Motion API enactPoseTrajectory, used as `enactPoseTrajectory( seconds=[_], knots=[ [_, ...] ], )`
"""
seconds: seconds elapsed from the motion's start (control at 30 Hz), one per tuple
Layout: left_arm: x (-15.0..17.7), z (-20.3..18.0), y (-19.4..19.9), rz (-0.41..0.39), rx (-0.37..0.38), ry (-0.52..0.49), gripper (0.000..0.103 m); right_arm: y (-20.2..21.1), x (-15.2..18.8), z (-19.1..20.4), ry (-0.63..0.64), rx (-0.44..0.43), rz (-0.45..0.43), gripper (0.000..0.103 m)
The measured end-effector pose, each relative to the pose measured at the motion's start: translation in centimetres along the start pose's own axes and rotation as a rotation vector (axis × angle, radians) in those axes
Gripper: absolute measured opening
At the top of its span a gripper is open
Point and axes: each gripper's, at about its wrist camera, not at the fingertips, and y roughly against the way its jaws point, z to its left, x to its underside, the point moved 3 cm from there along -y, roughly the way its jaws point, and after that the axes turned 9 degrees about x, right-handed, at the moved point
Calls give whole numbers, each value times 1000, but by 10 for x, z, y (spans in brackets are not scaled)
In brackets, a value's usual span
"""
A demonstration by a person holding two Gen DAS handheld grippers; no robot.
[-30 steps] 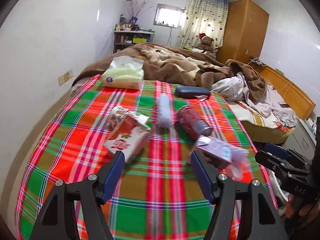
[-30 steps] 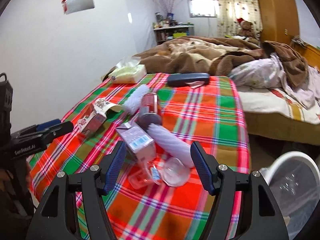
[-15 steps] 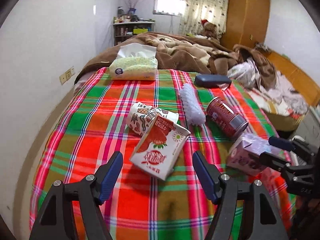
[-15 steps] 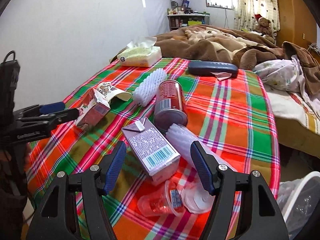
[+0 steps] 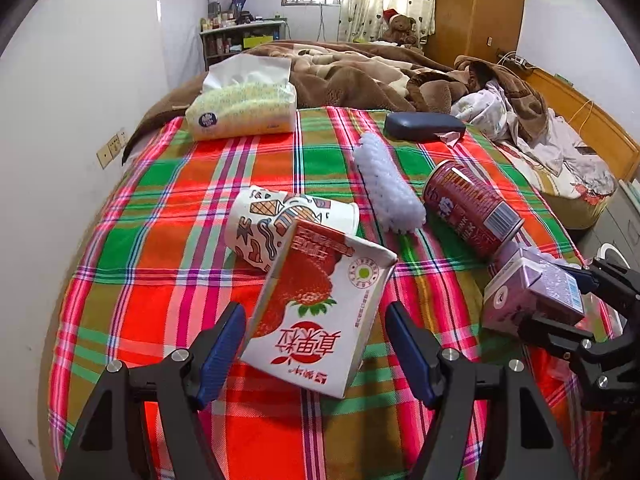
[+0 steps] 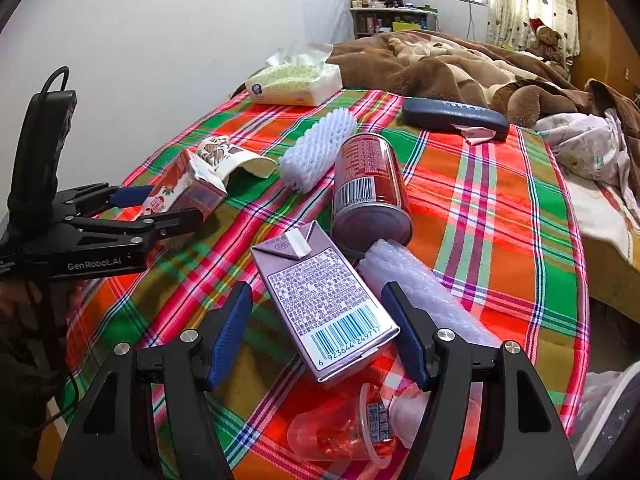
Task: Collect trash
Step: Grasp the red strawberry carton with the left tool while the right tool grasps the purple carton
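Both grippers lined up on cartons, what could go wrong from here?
1. The strawberry carton leans on the paper cup; closing the left gripper may send the cup rolling.
2. The purple carton lies against the can and bubble wrap; lifting with the right gripper may roll the can.
3. The plastic cup sits just below the right gripper's fingers and may get knocked off the edge.

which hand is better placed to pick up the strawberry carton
Left. The left gripper already straddles the strawberry carton with open jaws; the right gripper brackets the purple carton instead.
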Motion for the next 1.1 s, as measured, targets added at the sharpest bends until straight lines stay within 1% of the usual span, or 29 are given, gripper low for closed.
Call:
enactPoseTrajectory(
  seconds=[0.1, 0.2, 0.27, 0.3, 0.33, 0.37, 0.43, 0.5, 0.57, 0.8, 1.1],
  knots=[
    [-1, 2, -4, 2, 2, 5, 72, -2, 0, 1, -2, 0, 8, 68],
    [-1, 2, -4, -1, 23, 14, 72, -1, 0, 1, -9, -7, 5, 67],
    [-1, 3, -3, -6, 33, 27, 70, -1, 0, 1, -10, -3, 5, 55],
    [-1, 3, -2, -11, 37, 33, 67, -1, 1, 1, -10, -4, 7, 54],
    [-1, 3, -1, -10, 38, 37, 61, -1, 1, 1, -11, -5, 9, 53],
    [-1, 4, -1, -9, 41, 37, 60, -1, 1, 1, -11, -6, 8, 47],
    [0, 3, 0, -9, 43, 41, 59, 1, 3, 2, -15, -5, 1, 43],
    [1, 1, 3, -13, 44, 44, 59, 2, 3, 1, -20, -8, -2, 43],
    [2, -1, 7, -19, 45, 45, 59, 3, 3, -1, -29, -8, -7, 40],
    [6, -14, 24, -42, 60, 40, 59, 17, 4, -1, -41, -15, -43, 40],
    [11, -43, 54, -81, 68, 11, 59, 39, 5, -6, -68, -26, -93, 40]
  ],
)
